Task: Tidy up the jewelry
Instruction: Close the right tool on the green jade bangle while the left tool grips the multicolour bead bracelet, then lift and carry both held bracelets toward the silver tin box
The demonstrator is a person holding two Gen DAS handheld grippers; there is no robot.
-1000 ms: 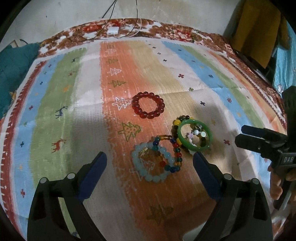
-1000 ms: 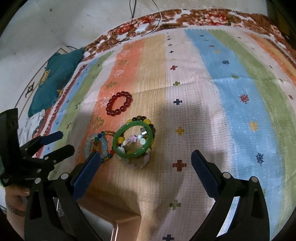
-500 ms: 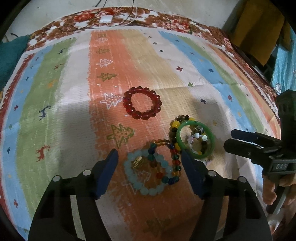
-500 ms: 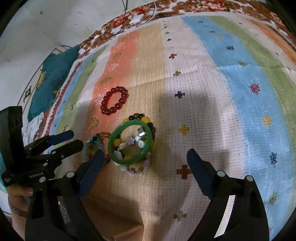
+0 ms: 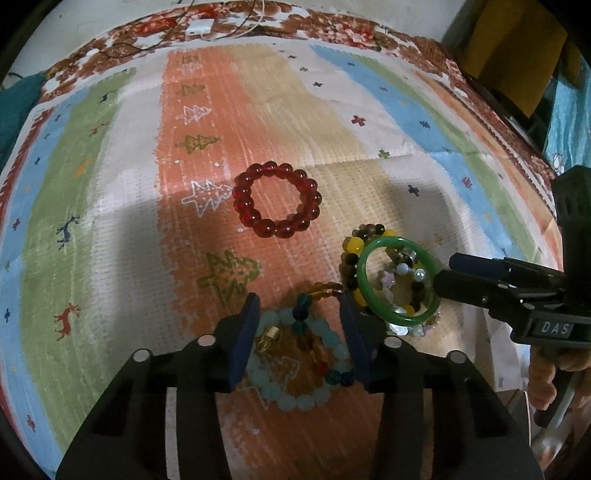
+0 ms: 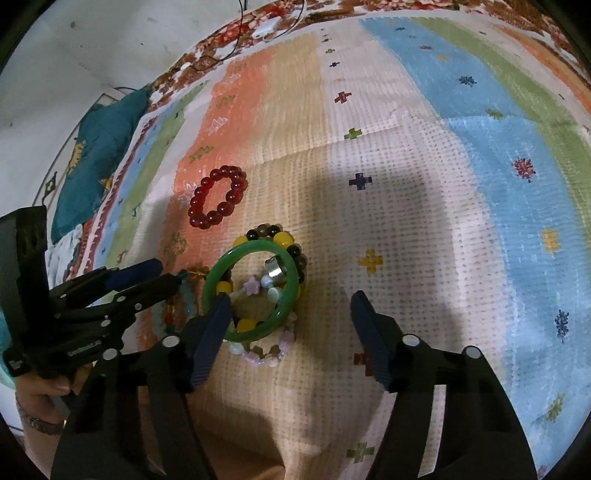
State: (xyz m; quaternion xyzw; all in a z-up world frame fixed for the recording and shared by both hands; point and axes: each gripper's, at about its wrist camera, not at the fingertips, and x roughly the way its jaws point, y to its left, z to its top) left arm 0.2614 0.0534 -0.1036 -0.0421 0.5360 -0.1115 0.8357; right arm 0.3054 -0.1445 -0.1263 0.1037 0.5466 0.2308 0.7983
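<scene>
Several bracelets lie on a striped cloth (image 5: 110, 229). A red bead bracelet (image 5: 277, 199) lies apart; it also shows in the right wrist view (image 6: 217, 197). A green bangle (image 5: 399, 280) rests on a yellow-and-brown bead bracelet (image 5: 351, 251) and a pastel one (image 6: 266, 354). A pale blue bead bracelet (image 5: 295, 387) overlaps a multicolour one (image 5: 325, 365). My left gripper (image 5: 299, 332) is open, its fingers straddling the pale blue and multicolour bracelets. My right gripper (image 6: 291, 328) is open over the green bangle (image 6: 251, 291), its left finger over the bangle's rim.
A teal cloth (image 6: 99, 155) lies off the striped cloth's left edge. A white plug and cables (image 5: 201, 26) lie at the far edge. A yellow object (image 5: 513, 55) stands at the far right. The cloth's front edge is close below the grippers.
Both grippers have moved forward and down toward the bracelets. The left jaws have narrowed around the pale blue and multicolour bracelets. The right jaws have narrowed over the green bangle.
</scene>
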